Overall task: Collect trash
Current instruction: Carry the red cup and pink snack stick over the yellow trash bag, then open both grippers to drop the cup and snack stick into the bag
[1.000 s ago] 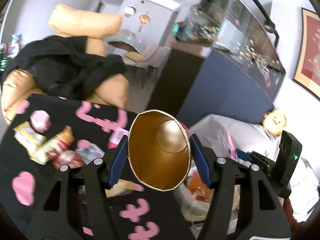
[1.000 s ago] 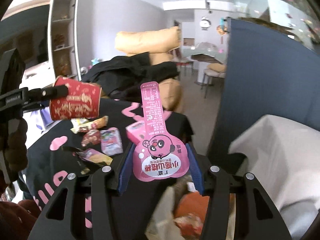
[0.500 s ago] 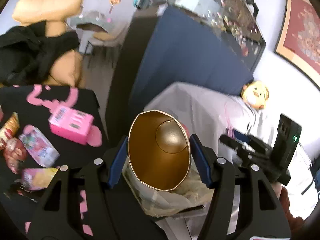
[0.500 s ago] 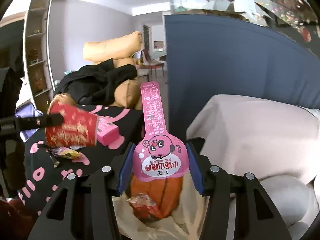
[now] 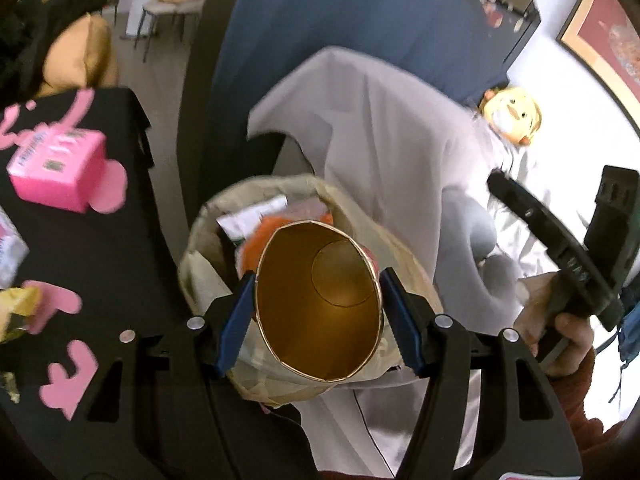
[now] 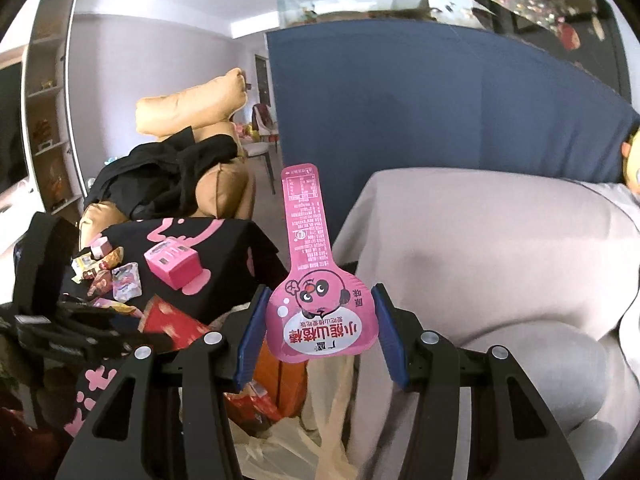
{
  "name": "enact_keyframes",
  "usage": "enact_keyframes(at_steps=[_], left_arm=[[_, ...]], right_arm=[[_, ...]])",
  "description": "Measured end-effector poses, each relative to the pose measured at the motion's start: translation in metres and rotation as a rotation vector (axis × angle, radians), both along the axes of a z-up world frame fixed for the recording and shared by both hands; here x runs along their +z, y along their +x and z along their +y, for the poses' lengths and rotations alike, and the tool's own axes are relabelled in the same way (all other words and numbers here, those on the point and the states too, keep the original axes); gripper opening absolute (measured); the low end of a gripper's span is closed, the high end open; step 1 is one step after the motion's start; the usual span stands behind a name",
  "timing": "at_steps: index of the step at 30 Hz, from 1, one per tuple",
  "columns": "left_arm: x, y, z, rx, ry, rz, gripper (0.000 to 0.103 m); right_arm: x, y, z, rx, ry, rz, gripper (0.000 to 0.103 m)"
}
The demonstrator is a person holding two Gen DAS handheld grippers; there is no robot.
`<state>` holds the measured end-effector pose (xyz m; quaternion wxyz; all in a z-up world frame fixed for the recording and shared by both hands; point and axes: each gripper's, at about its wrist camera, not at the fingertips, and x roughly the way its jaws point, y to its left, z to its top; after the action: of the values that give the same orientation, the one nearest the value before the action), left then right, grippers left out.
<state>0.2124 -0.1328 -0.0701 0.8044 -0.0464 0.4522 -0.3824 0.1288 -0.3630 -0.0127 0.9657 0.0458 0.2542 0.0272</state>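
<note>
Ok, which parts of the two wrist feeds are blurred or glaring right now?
Left wrist: cup sharp, pink box and table edge motion-smeared, white wall at right blown out. Right wrist: pink wrapper crisp, glass case up top glaring, bag below soft.

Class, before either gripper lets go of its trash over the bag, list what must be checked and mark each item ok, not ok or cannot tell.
1. Left gripper holds the red paper cup with gold lining: ok.
2. Cup sits above the beige plastic trash bag: ok.
3. Bag mouth open: ok.
4. Right gripper holds the pink lollipop-shaped wrapper: ok.
5. Wrapper directly over the bag opening: cannot tell.
6. Table trash such as the pink carton collected: not ok.
</note>
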Motion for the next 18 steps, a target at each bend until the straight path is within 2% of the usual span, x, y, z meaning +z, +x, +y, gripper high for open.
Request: enact_keyframes(at_steps=[3, 7, 11, 12, 14, 18], left_arm=[[-0.019, 0.006, -0.017, -0.018, 0.026, 0.037, 0.059], [-0.042, 0.012, -0.04, -0.039, 0.059, 0.043, 0.059], [-0.055, 0.019, -0.051, -0.059, 0.064, 0.052, 0.065], [-0.054, 0.021, -0.048, -0.057, 0.053, 0.061, 0.066], [-0.047, 0.021, -0.039, -0.048, 0.029, 0.059, 0.075], [-0.019, 0.021, -0.01, 0.014, -0.034, -0.019, 0.091]], right_arm=[[-0.004, 0.001, -0.004, -0.007, 0.006, 0.006, 0.048], [-0.007, 0.008, -0.006, -0.007, 0.023, 0.017, 0.048], [-0.009, 0.014, -0.002, -0.005, 0.027, 0.025, 0.048], [-0.009, 0.015, -0.001, -0.004, 0.026, 0.027, 0.048], [-0.011, 0.016, 0.003, 0.001, 0.016, 0.032, 0.049], [-0.019, 0.02, 0.011, 0.025, 0.021, 0.051, 0.049]])
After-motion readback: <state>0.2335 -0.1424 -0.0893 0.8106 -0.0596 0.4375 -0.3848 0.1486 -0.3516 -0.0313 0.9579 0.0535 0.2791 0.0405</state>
